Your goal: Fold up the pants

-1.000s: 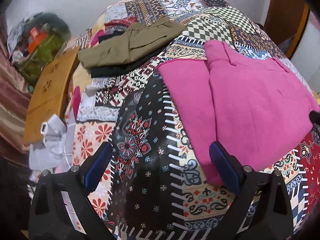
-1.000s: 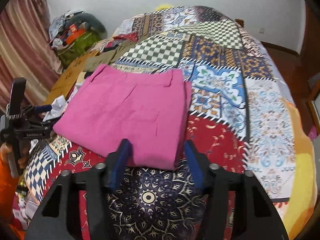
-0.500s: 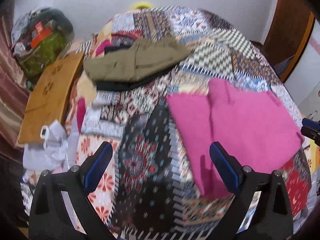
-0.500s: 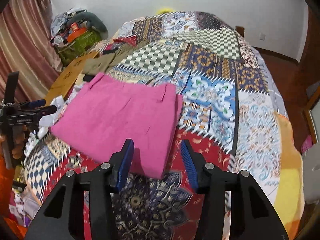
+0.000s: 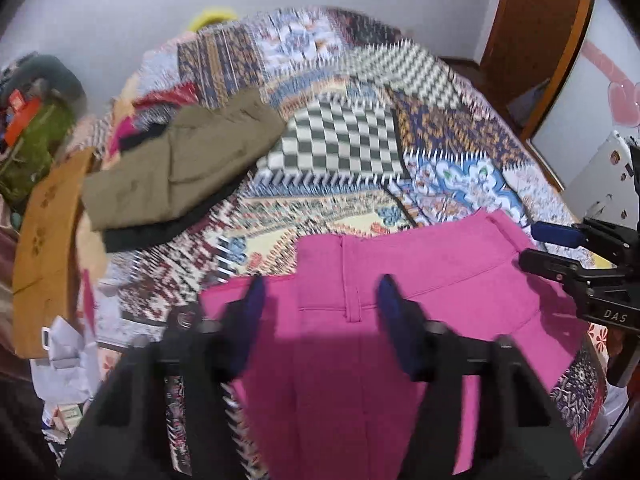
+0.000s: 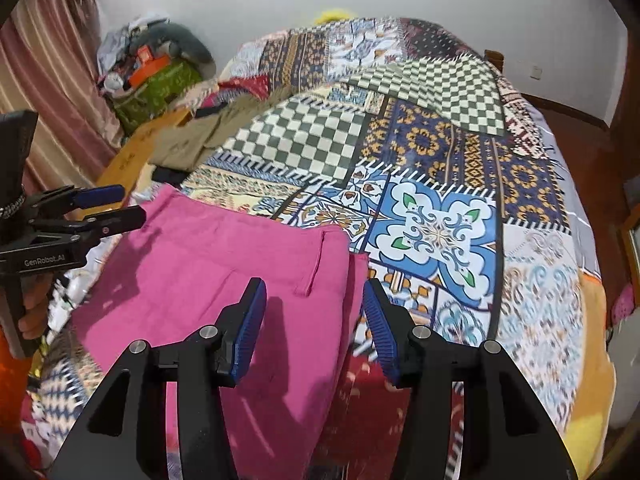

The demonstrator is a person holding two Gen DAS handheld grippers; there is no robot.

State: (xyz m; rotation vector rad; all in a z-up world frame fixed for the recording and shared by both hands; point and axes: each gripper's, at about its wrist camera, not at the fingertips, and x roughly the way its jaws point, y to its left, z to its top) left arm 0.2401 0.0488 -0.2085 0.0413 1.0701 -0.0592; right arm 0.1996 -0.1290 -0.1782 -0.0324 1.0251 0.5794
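Observation:
The pink pants [image 5: 400,340] lie folded flat on the patchwork bedspread [image 5: 340,152], waistband toward the far side. My left gripper [image 5: 320,300] is open and empty, hovering over the pants' left half near the waistband. My right gripper [image 6: 314,300] is open and empty over the pants [image 6: 208,272] at their right edge. The right gripper also shows at the right of the left wrist view [image 5: 560,248], and the left gripper shows at the left of the right wrist view [image 6: 104,208].
Folded olive and black garments [image 5: 176,176] lie stacked at the bed's far left. A brown cardboard piece [image 5: 44,248] and clutter bags [image 6: 156,68] stand beside the bed on the left. A wooden door [image 5: 536,40] is at the right.
Both grippers have moved forward over the pink pants. The left one swung right from the bedspread onto the pants and its jaws narrowed. The right one advanced toward the waistband.

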